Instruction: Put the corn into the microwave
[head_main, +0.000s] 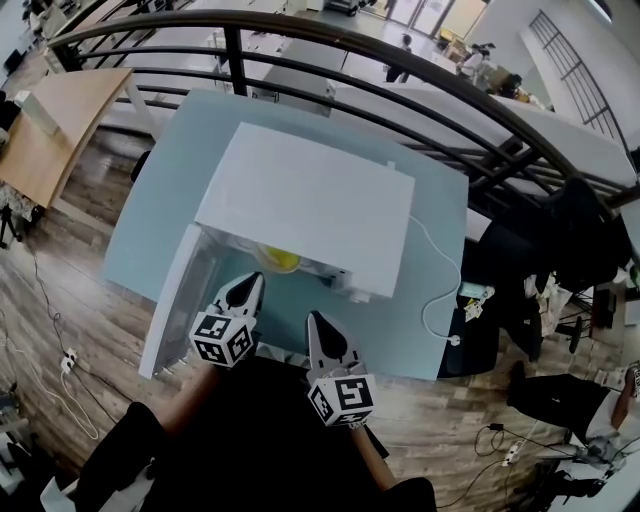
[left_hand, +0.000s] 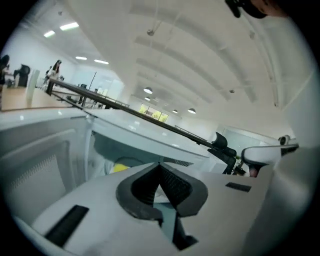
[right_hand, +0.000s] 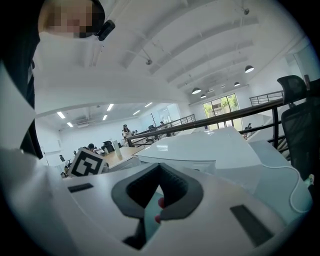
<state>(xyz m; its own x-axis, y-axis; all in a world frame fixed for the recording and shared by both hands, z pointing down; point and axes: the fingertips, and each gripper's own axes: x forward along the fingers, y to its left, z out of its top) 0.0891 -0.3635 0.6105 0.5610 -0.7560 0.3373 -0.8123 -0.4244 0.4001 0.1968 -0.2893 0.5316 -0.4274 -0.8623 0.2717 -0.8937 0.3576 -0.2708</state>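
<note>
The yellow corn (head_main: 278, 260) lies inside the white microwave (head_main: 310, 200), just behind its open front. The microwave door (head_main: 172, 305) is swung out to the left. My left gripper (head_main: 250, 284) is shut and empty, its tips just in front of the opening and close to the corn. In the left gripper view the corn (left_hand: 120, 167) shows as a yellow patch inside the cavity beyond the shut left gripper (left_hand: 160, 165). My right gripper (head_main: 316, 320) is shut on nothing, a little nearer to me and to the right. In the right gripper view the right gripper (right_hand: 160, 166) points at the microwave (right_hand: 200, 147).
The microwave stands on a pale blue table (head_main: 425, 215). A white cable (head_main: 440, 290) runs from its right side to the table's front edge. A dark railing (head_main: 400, 60) crosses behind the table. A black chair (head_main: 520, 265) stands at the right, a wooden desk (head_main: 50, 130) at the far left.
</note>
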